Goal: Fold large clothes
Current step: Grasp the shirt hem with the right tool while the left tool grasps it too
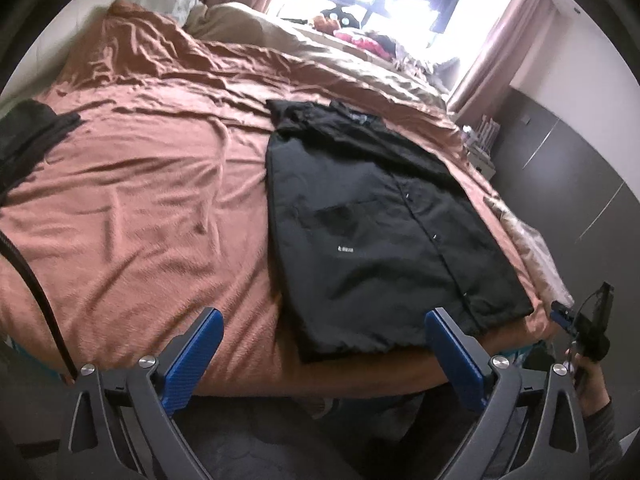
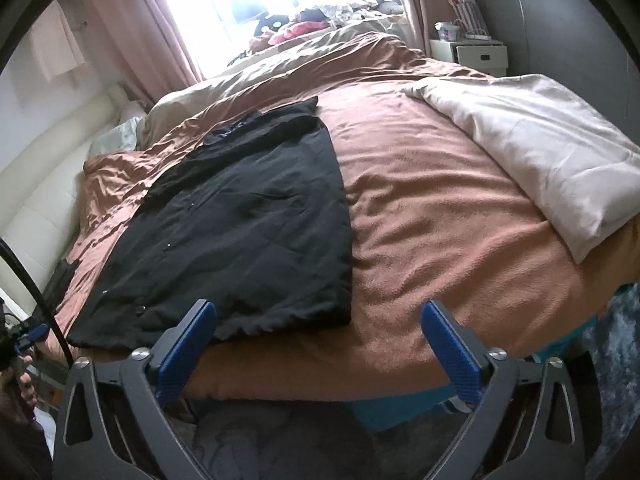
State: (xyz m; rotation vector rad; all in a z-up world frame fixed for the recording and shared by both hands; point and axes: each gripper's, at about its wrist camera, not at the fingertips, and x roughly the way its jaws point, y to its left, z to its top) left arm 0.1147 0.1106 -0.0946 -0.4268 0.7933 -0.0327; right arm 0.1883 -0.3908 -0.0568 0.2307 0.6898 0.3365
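Lying flat on the bed (image 2: 440,200), the black jacket (image 1: 360,220) looks soft and floppy; pinch its hem corners; left tool (image 1: 320,348) and right tool (image 2: 316,340) both spread, empty

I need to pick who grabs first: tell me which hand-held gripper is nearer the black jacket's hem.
Right, narrowly. The right hand-held gripper has one fingertip overlapping the black jacket hem; the left hand-held gripper hangs open just short of it, at the bed edge.

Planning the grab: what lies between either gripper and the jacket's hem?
Nothing visible. Left gripper and right gripper are open before the jacket, with only bare blanket beside its near hem.
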